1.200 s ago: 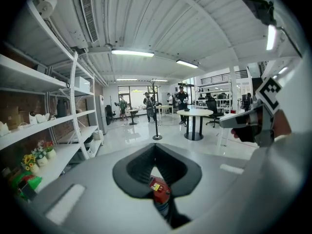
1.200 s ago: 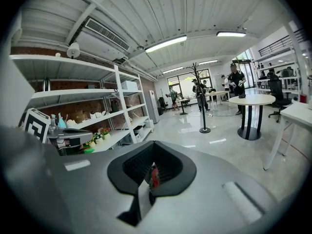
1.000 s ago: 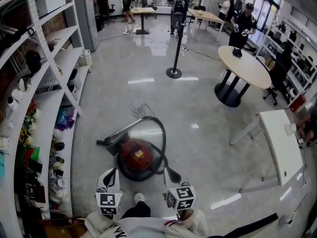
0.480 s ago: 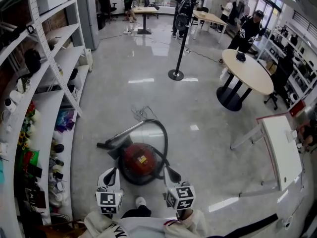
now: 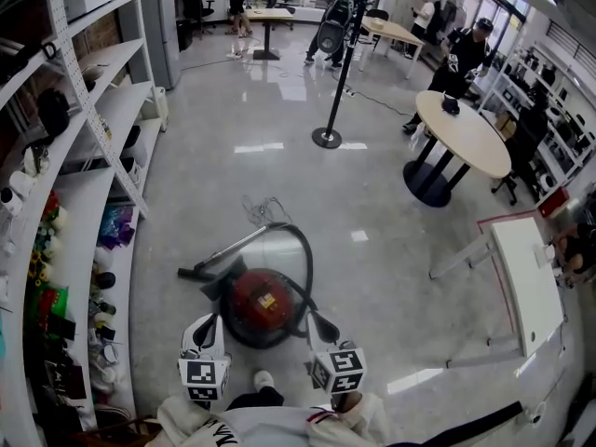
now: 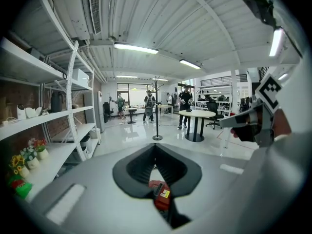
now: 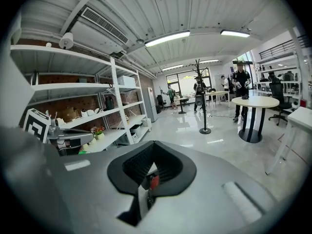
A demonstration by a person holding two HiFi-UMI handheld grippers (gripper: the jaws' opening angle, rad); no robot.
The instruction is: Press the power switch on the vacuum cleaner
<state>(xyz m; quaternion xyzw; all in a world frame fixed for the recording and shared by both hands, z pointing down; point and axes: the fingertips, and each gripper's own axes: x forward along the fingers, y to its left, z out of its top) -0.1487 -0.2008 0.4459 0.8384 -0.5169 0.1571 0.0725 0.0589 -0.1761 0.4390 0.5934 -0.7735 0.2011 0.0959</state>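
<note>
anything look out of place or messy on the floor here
Yes. The red round canister vacuum cleaner sits out on the glossy grey floor beside the white shelving, its black hose looped around it and its wand lying flat. A loose tangle of thin cord lies just beyond. Nothing looks spilled or broken.

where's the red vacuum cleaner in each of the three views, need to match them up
Head view: the vacuum cleaner sits low, slightly left of centre.
Left gripper view: low centre, a red patch framed by the black jaws.
Right gripper view: only a thin red sliver, low centre, between the jaws.
Shared landmark: the round table, upper right in the head view, right of centre in the left gripper view, right in the right gripper view.
</note>
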